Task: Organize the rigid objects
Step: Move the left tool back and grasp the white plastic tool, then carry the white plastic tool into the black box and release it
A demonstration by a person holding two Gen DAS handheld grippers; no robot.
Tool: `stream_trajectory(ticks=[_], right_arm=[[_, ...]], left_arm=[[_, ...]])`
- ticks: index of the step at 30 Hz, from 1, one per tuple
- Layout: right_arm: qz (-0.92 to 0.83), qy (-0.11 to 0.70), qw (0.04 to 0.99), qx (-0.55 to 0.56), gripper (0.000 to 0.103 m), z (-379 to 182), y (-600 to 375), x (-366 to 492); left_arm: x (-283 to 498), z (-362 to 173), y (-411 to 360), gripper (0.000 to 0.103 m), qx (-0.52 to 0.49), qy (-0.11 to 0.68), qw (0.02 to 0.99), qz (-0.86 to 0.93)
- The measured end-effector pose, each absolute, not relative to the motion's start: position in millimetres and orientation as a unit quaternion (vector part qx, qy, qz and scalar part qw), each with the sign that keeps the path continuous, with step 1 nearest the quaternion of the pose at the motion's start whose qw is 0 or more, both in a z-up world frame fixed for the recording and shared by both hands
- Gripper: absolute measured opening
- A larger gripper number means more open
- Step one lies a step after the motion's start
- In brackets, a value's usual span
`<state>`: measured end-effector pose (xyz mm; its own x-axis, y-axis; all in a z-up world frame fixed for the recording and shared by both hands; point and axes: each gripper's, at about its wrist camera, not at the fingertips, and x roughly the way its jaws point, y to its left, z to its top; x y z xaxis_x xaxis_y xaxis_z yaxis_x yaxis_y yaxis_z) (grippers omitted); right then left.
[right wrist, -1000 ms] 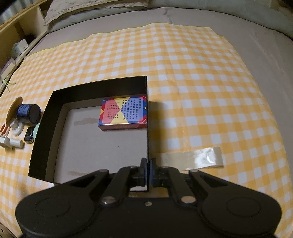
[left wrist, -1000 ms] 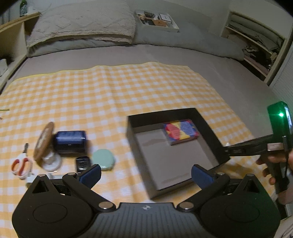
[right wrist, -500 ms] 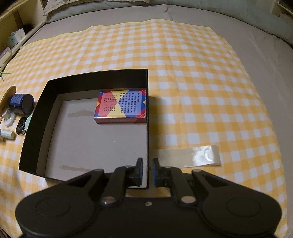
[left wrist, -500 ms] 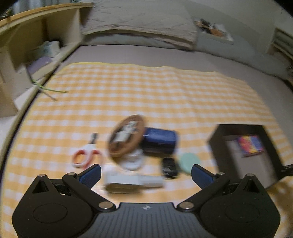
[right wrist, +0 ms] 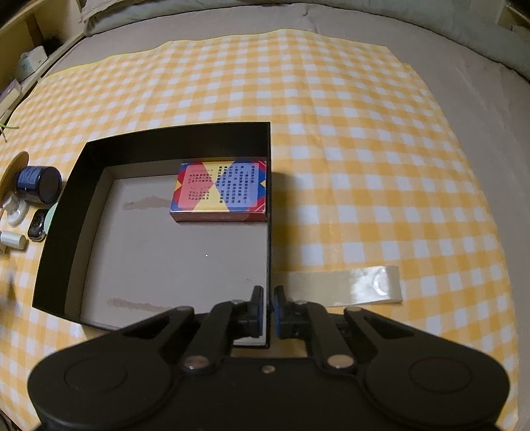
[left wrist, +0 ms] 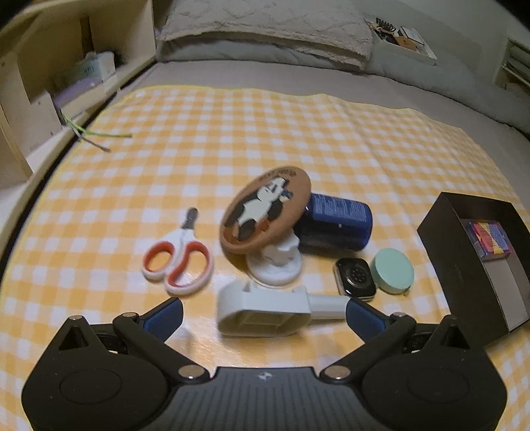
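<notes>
Scissors [left wrist: 177,262]: on the checked cloth [left wrist: 232,132], far left of the cluster.
Left gripper [left wrist: 263,315]: jaws wide, empty, around the grey tool [left wrist: 265,310].
Black box [right wrist: 79,205]: holds the colourful pack [right wrist: 220,189] in its far right corner.
Right gripper [right wrist: 268,306]: jaws narrow astride the box's right wall, seemingly not clamped.

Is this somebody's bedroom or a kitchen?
Most likely a bedroom. The checked cloth is spread over a bed, with a pillow at its head and wooden shelves alongside.
</notes>
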<state>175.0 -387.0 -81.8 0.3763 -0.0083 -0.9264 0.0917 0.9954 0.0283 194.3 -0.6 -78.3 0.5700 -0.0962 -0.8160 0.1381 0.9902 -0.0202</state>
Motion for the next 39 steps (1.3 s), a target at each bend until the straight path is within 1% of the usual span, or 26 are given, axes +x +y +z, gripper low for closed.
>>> stream_trajectory(ticks=[4,10,12,13,16,18,23,29,33,39], right_arm=[[-0.029,0.560,0.827,0.037,0.007,-88,-392,176],[-0.025,0.563,0.825,0.036,0.007,-97,-399,176],[-0.024,0.564,0.825,0.034,0.007,-98,-397,174],[-0.022,0.565,0.824,0.033,0.007,-99,-398,175],[-0.021,0.566,0.824,0.030,0.007,-99,-391,171],[-0.022,0.567,0.823,0.030,0.006,-98,-388,170],[-0.021,0.569,0.821,0.040,0.005,-99,-390,171],[-0.020,0.568,0.822,0.032,0.005,-99,-390,171],[-0.020,0.566,0.824,0.022,0.005,-99,-384,170],[-0.020,0.558,0.830,0.000,0.004,-96,-376,165]], left_arm=[[197,-84,-4,0.100,0.001,0.468,0.882,-0.048],[204,-87,-7,0.088,0.000,0.472,0.881,-0.035],[206,-89,-8,0.079,0.004,0.476,0.879,-0.030],[207,-90,-8,0.078,0.005,0.479,0.878,-0.029],[208,-92,-7,0.066,0.009,0.488,0.872,-0.041],[207,-92,-10,0.066,0.020,0.493,0.869,-0.039],[208,-89,-7,0.066,0.013,0.499,0.865,-0.049],[203,-74,-11,0.066,-0.029,0.491,0.868,-0.069],[195,-56,-29,0.066,-0.049,0.479,0.870,-0.105],[183,-32,-77,0.066,-0.058,0.464,0.865,-0.180]])
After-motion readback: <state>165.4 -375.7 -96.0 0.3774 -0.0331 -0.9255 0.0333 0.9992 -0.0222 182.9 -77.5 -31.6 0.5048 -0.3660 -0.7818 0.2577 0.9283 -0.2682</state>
